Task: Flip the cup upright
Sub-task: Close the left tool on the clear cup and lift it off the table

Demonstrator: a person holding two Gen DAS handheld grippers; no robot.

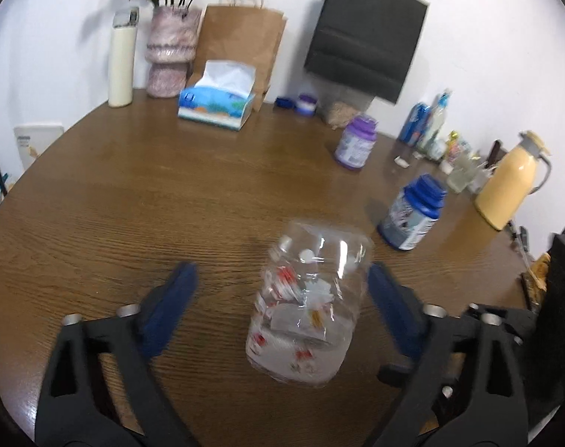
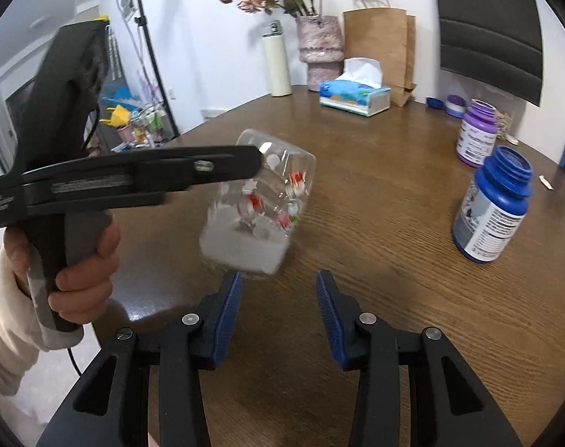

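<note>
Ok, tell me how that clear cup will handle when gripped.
The clear cup looks thin-walled and empty: probably light and easily squashed. Its smooth round sides may slip or roll. Tilted now, it likely tips easily.

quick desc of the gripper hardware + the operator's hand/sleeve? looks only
Both grippers, left and right, have black skeletal finger arms with triangular cutouts, silver pivot screws and ribbed blue pads. Side-on, the left unit is a black pistol-grip body with small white lettering near its rear, grey handle and a black cable. The bare hand wears a cream sleeve.
</note>
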